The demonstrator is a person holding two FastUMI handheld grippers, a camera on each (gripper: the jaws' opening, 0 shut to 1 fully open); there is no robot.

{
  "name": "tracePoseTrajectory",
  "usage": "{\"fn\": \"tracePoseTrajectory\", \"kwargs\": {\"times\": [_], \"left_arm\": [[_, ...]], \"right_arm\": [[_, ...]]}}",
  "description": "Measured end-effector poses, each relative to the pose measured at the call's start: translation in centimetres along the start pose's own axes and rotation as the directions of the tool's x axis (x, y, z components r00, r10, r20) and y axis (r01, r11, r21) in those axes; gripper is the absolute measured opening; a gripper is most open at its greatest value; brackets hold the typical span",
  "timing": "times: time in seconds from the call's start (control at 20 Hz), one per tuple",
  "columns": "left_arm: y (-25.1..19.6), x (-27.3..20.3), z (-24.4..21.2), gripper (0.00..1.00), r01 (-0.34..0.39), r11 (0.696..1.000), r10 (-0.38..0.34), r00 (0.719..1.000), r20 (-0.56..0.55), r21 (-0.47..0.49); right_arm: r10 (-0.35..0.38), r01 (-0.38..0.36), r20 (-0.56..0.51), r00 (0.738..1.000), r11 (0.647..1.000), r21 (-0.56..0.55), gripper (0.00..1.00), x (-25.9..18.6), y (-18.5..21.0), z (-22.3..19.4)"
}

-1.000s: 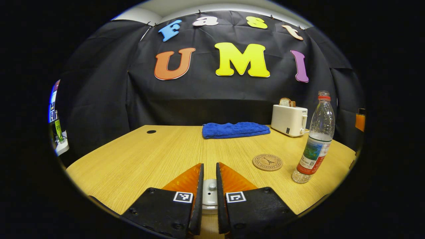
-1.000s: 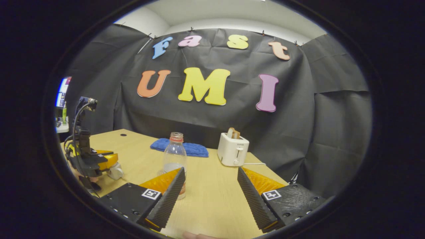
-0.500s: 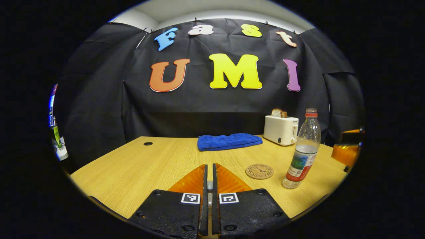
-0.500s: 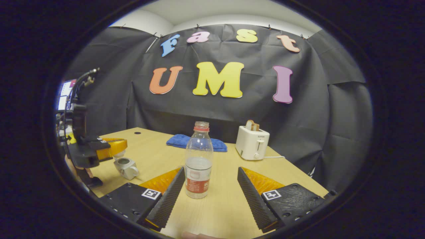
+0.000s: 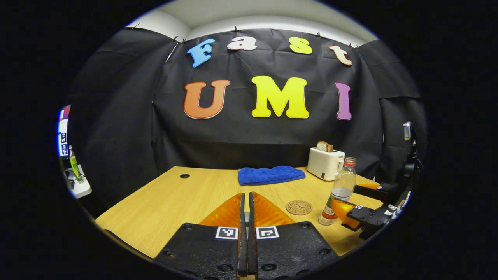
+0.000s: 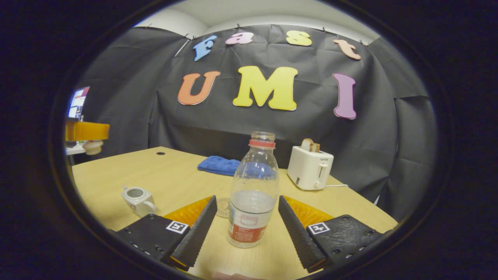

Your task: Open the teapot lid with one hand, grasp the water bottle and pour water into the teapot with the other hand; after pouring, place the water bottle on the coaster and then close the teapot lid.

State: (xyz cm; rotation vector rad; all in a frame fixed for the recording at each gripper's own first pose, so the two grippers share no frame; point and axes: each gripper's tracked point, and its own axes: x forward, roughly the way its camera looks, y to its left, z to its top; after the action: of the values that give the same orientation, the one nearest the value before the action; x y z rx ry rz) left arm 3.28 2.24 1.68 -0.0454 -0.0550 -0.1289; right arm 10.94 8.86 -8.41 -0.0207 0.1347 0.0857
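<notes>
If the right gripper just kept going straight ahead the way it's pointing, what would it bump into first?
Most likely the water bottle. It stands upright on the table, right between the open fingers of the right gripper, so going forward would take the bottle into the gap. How far off it stands is hard to judge.

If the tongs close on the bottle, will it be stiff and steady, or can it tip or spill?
The bottle looks like thin clear plastic, so it may dent when squeezed. It is tall and narrow, so a push near the top could tip it. It has no cap and looks about half full: probably light, but tilting could spill water. The right tongs stand open around it.
</notes>
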Motion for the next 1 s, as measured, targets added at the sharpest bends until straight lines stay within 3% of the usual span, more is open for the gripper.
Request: {"fn": "tracePoseTrajectory", "kwargs": {"times": [0.15,0.25,0.3,0.45,0.55,0.65,0.8,1.0], "left_arm": [[1.0,-1.2,0.8,0.03,0.001,1.000,-0.001,1.000,0.000,-0.028],[1.7,-1.7,0.4,0.03,0.015,0.998,-0.017,1.000,-0.021,-0.068],[2.0,-2.0,0.9,0.03,0.019,0.996,-0.021,1.000,-0.017,-0.083],[4.3,-2.6,1.6,0.03,-0.010,0.997,0.010,1.000,-0.005,-0.076],[5.3,-3.2,1.9,0.03,-0.029,0.998,0.029,1.000,0.000,-0.060],[6.1,-3.3,1.9,0.03,-0.042,0.998,0.042,0.999,-0.002,-0.045],[6.9,-3.7,1.9,0.03,-0.048,0.998,0.047,0.999,-0.011,-0.047],[7.6,-3.9,2.0,0.03,-0.049,0.998,0.048,0.999,-0.011,-0.032]], "right_arm": [[-0.026,0.027,-0.026,0.999,0.998,0.054,0.98,1.4,0.0,0.0],[-0.039,0.041,-0.041,0.998,0.997,0.065,0.77,1.6,-0.1,0.1],[-0.038,0.041,-0.051,0.998,0.998,0.055,0.76,1.7,0.0,0.2],[-0.049,0.048,-0.051,0.997,0.999,-0.008,0.76,1.1,0.4,1.3],[-0.071,0.068,-0.024,0.997,0.990,-0.121,0.75,0.2,0.8,2.6],[-0.103,0.105,0.024,0.994,0.957,-0.270,0.76,-0.6,1.2,4.0],[-0.117,0.147,0.091,0.989,0.864,-0.482,0.76,-1.4,2.9,5.0],[-0.120,0.156,0.100,0.988,0.752,-0.640,0.77,-1.4,4.7,3.9]]}}
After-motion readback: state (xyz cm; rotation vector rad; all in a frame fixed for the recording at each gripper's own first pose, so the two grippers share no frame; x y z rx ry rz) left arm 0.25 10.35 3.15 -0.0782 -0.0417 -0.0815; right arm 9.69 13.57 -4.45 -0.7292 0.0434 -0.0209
